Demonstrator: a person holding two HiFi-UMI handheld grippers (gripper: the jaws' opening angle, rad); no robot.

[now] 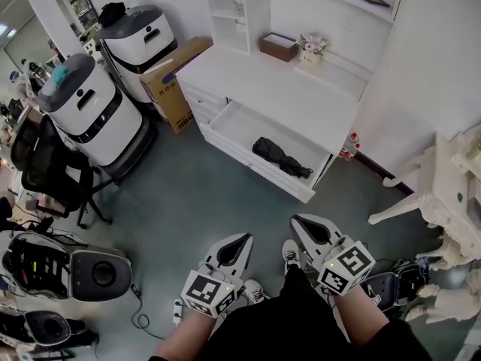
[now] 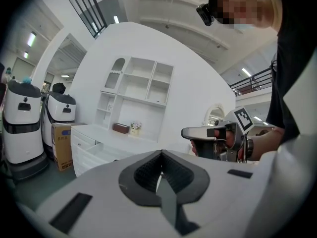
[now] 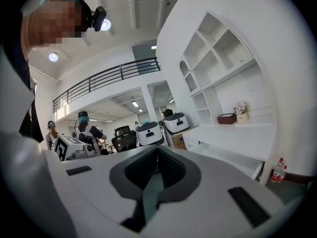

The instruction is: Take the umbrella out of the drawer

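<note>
A black folded umbrella (image 1: 281,156) lies in the open drawer (image 1: 229,120) of a white cabinet (image 1: 278,89), toward the drawer's right end. Both grippers hang over the floor in front of the cabinet, well short of the drawer. My left gripper (image 1: 245,237) (image 2: 161,154) is shut with nothing in it. My right gripper (image 1: 297,219) (image 3: 157,148) is also shut and empty. The left gripper view takes in the right gripper (image 2: 218,133) held in a hand, and the open drawer (image 2: 94,149) shows far off. The umbrella does not show in either gripper view.
Two white robots (image 1: 90,111) (image 1: 143,36) and a cardboard box (image 1: 173,81) stand left of the cabinet. A black office chair (image 1: 49,164) is at the far left. A white ornate table (image 1: 451,194) stands at the right. On the cabinet top sit a brown box (image 1: 279,46) and flowers (image 1: 312,47).
</note>
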